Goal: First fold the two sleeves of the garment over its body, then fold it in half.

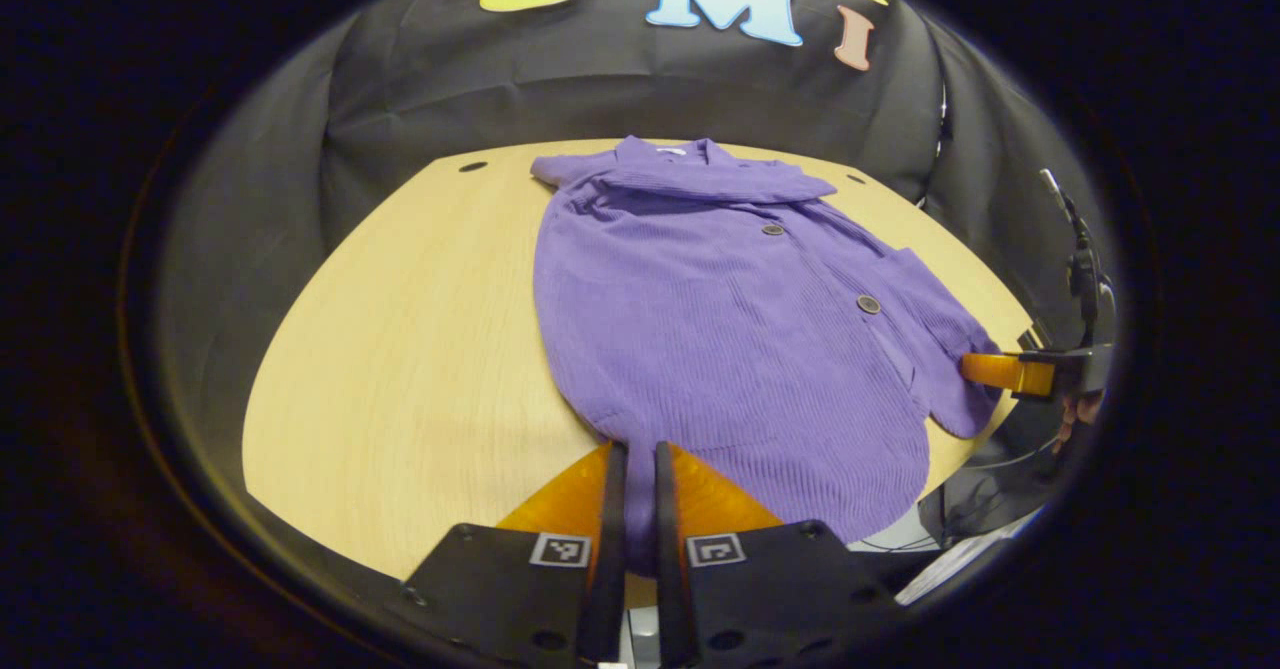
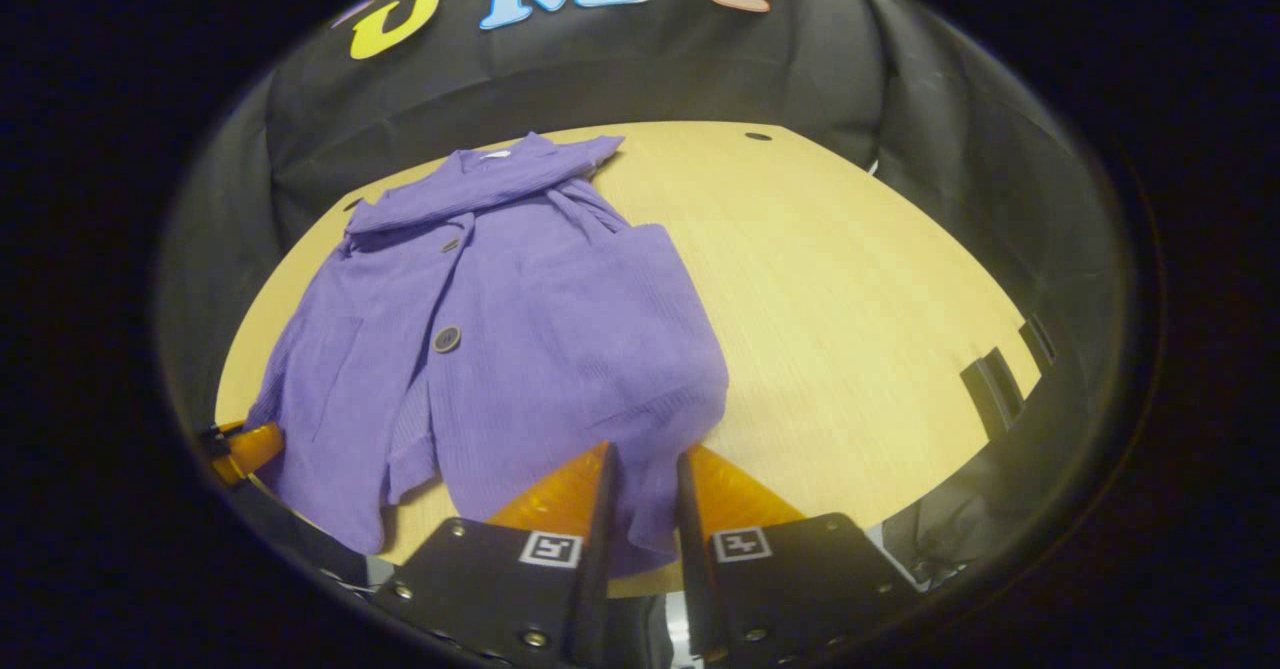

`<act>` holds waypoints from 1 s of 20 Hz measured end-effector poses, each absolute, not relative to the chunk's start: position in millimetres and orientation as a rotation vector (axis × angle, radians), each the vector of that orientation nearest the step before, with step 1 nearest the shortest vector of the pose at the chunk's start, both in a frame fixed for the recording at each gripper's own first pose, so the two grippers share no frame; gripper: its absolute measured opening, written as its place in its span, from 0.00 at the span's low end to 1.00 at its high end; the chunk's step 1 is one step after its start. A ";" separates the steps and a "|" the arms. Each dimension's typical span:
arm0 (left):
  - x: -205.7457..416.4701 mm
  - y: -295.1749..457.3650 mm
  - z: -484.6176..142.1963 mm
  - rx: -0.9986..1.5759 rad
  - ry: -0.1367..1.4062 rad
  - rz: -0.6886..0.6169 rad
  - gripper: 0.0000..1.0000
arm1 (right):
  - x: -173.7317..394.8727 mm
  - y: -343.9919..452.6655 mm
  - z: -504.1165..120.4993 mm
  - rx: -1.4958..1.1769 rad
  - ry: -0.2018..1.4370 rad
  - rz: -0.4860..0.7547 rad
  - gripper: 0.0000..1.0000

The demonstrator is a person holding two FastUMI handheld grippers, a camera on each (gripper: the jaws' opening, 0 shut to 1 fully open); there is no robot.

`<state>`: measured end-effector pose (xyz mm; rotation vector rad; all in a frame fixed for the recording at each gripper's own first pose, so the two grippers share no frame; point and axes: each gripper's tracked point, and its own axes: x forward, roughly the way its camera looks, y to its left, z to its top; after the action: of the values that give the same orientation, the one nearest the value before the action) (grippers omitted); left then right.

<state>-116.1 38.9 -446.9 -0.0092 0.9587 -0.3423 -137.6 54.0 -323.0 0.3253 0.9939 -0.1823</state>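
A purple ribbed cardigan lies buttoned on the wooden table, collar at the far side, both sleeves folded in over its body. My left gripper is shut on the near hem, with purple cloth pinched between its fingers. In the right gripper view the same cardigan spreads left of centre, and my right gripper is shut on its own stretch of the hem. Each gripper also appears in the other view: the right gripper at the garment's right corner, the left gripper at its left corner.
The bare table extends wide beside the garment. Black cloth walls surround the table on the far sides. A hand holds the far gripper. Dark slots sit at the table's right edge. Cables hang below the near edge.
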 end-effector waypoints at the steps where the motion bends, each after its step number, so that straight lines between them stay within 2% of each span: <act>1: -114.4 37.2 -446.3 -0.011 0.967 -0.349 0.13 | -136.6 54.7 -322.9 0.325 1.000 -0.182 0.25; 2: -115.6 37.2 -445.5 -0.028 0.981 -0.346 0.14 | -136.2 55.3 -322.4 0.322 1.003 -0.174 0.25; 3: -115.7 32.8 -444.6 -0.057 0.990 -0.363 0.09 | -125.2 52.0 -319.2 0.341 0.977 -0.206 0.25; 4: -115.3 31.4 -441.1 -0.094 1.000 -0.367 0.09 | -134.2 54.6 -311.8 0.370 0.989 -0.199 0.02; 5: -112.4 29.1 -436.9 -0.139 0.998 -0.366 0.08 | -134.1 53.7 -315.2 0.389 0.987 -0.206 0.06; 14: -83.7 3.6 -367.4 -0.355 0.910 -0.467 0.07 | -105.6 48.4 -250.2 0.498 0.847 -0.174 0.06; 20: -46.4 3.5 -336.4 -0.461 0.869 -0.437 0.07 | -71.3 54.3 -200.7 0.449 0.713 -0.071 0.05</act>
<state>-46.4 3.5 -336.4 -0.4608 0.8689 -0.4372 -71.3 54.3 -200.7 0.4493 0.7128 -0.0713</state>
